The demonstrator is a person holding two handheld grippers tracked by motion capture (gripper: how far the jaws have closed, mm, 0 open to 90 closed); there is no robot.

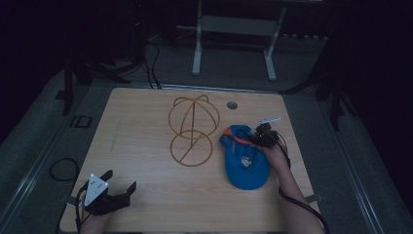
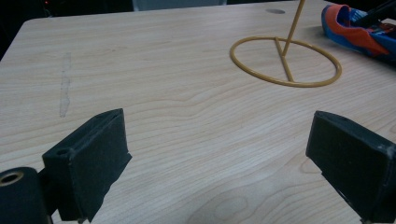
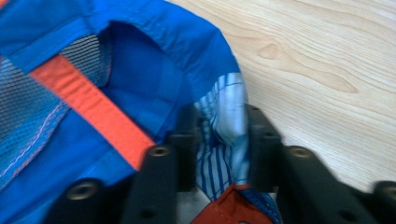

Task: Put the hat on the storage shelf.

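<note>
Cap: blue cap (image 1: pixel 245 161) lies upside down on the right half of the table (image 1: pixel 146 146), just right of the wire stand (image 1: pixel 192 131).
Right gripper: right gripper (image 1: pixel 254 138) at the cap's far rim, jaws pinched on the fabric.
Right gripper view: the striped lining and orange band (image 3: pixel 91 109) show up close, rim folded between the pads.
Left gripper: left gripper (image 1: pixel 119 183) near the table's front left corner, jaws spread wide, nothing between them.
Left gripper view: bare wood runs ahead to the stand's ring base (image 2: pixel 286 61).
Room: broad free tabletop left of the stand.
</note>
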